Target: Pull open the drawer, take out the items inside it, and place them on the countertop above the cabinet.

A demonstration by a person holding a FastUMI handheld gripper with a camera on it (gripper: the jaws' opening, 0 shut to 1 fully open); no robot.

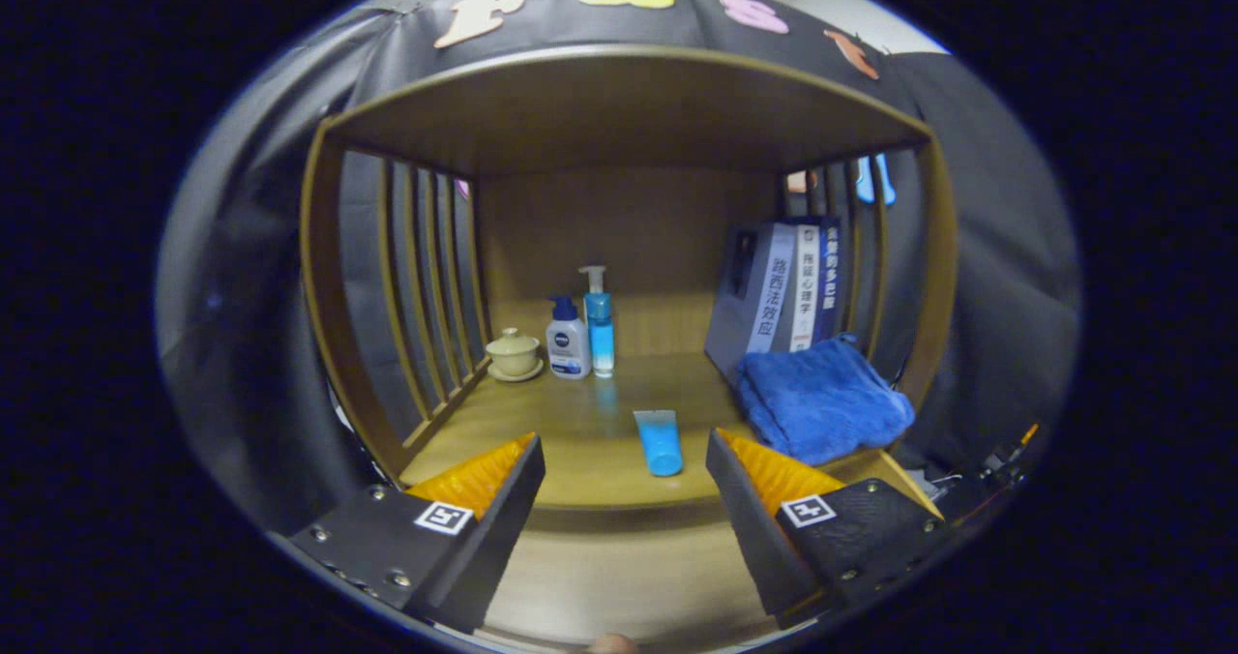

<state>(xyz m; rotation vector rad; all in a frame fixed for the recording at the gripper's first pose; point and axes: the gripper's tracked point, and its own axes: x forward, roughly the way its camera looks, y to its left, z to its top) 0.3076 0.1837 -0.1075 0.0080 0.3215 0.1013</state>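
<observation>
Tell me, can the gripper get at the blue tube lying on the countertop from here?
Probably yes. The gripper is open, and the blue tube lies flat on the countertop just ahead, between the fingers' lines, with nothing in between.

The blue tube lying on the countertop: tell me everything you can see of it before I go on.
The blue tube is a small squeeze tube, plastic by the look of it, light blue all over. It lies flat on the wooden countertop, lengthwise away from the camera, its wider end nearest the front edge. It sits just ahead of the open gripper, in line with the gap between the fingers, which do not touch it. Nothing else touches it; the blue towel lies apart, to one side. Any print on it is too small to tell.
</observation>
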